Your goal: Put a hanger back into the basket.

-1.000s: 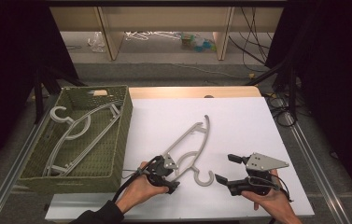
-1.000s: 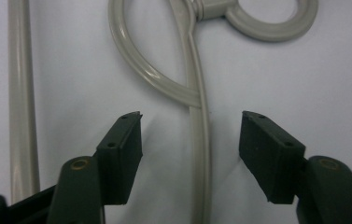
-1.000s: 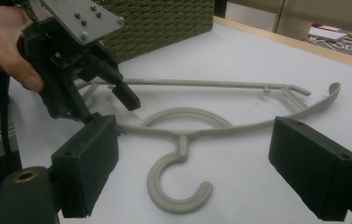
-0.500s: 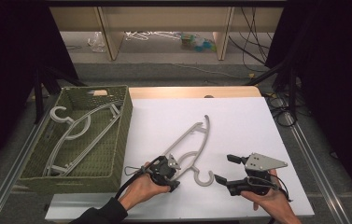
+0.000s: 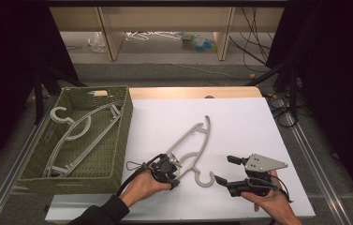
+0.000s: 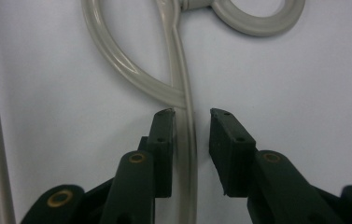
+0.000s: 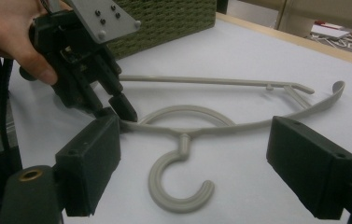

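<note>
Closest to the person, at the front edge of the white table (image 5: 258, 117), both grippers sit low and pointed inward at the grey hanger (image 5: 190, 140) lying flat between them. The right gripper (image 5: 230, 169) just waits beside the hook (image 7: 178, 186), jaws spread wide with nothing in them, probably held back as a helper so it doesn't crowd the grab.

The left gripper (image 6: 191, 116) is doing the real work. It's tipped down over the hanger's arm near the neck, and its jaws have just been closing with that thin bar running right between them. One pad looks to be against the bar, the other has a sliver of gap yet, so I'd say it's straddling the bar and not properly clamped. Grabbing near the neck makes sense to me, since the thing should hang balanced instead of swinging.

Further back on the left is the green basket (image 5: 122, 136), touching the mat's edge, with another hanger (image 5: 78, 131) already lying inside. My guess is this one is headed there too.
</note>
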A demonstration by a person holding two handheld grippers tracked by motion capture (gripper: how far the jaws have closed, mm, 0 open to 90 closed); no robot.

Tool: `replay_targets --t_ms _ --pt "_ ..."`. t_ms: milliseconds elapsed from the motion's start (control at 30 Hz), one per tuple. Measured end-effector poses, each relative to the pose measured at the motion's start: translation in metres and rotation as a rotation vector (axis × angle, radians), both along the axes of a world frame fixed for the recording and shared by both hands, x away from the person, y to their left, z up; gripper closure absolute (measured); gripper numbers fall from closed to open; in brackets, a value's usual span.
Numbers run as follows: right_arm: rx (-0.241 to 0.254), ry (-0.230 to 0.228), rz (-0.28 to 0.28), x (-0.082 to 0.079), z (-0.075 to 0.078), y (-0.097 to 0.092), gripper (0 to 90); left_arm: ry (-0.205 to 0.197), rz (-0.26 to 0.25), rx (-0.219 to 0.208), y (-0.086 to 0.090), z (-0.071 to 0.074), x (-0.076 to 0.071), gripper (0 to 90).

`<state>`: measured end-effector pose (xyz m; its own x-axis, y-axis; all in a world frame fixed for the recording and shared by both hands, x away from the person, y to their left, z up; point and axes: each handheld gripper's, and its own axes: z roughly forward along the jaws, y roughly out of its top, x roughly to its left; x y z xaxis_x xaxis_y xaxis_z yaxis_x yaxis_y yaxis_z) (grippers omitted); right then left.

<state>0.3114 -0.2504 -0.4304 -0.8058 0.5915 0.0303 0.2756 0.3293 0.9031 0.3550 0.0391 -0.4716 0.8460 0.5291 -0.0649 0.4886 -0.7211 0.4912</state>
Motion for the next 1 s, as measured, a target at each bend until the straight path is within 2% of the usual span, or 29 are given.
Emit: replay_targets --t_ms 100,133,167,200,300,433,467,567,633,767,800,867,967,1000 --pt "0.003 -0.002 -0.003 0.0 0.0 0.0 18.9 -0.008 -0.038 0.046 -0.001 0.002 0.001 70.6" --pt "0.003 0.002 0.004 0.001 0.0 0.001 18.9 -0.017 -0.031 0.044 -0.003 0.001 -0.001 70.9" --pt "0.0 0.003 0.002 0.001 0.0 0.001 19.0 -0.032 -0.045 0.058 -0.004 0.002 -0.002 71.5" --pt "-0.002 -0.001 0.003 0.001 0.0 0.001 19.3 -0.036 -0.048 0.059 -0.004 0.002 -0.002 72.4" --pt "-0.013 -0.003 0.004 0.0 0.002 0.001 19.5 -0.026 -0.042 0.024 -0.001 0.001 -0.001 78.2" --pt "0.002 -0.006 0.004 0.001 0.001 0.001 19.6 -0.044 -0.057 0.026 -0.001 0.001 -0.002 79.2" --pt "0.003 -0.005 0.003 0.001 0.001 0.001 19.6 -0.041 -0.072 0.035 0.0 0.002 -0.002 80.1" --pt "0.008 -0.014 0.007 0.002 0.0 0.001 19.6 -0.029 -0.092 0.025 0.001 0.003 -0.003 80.9" --pt "0.0 -0.007 0.006 0.002 0.0 0.0 19.6 -0.034 -0.103 0.022 0.002 0.006 -0.005 80.9" --pt "-0.001 0.001 0.011 0.003 0.0 -0.001 20.1 -0.04 -0.109 -0.033 0.006 0.017 -0.009 81.0" --pt "-0.003 -0.004 0.006 0.004 0.0 -0.002 20.6 -0.04 -0.109 -0.033 0.006 0.017 -0.009 81.1" --pt "-0.023 -0.004 0.003 0.005 0.0 -0.004 22.2 -0.035 -0.122 -0.073 0.017 0.03 -0.01 81.2" --pt "-0.028 -0.019 -0.005 0.012 -0.002 -0.008 24.9 -0.039 -0.124 -0.099 0.027 0.036 -0.009 81.3" --pt "-0.043 -0.026 -0.01 0.016 -0.003 -0.011 26.0 -0.029 -0.113 -0.108 0.029 0.037 -0.009 81.4"
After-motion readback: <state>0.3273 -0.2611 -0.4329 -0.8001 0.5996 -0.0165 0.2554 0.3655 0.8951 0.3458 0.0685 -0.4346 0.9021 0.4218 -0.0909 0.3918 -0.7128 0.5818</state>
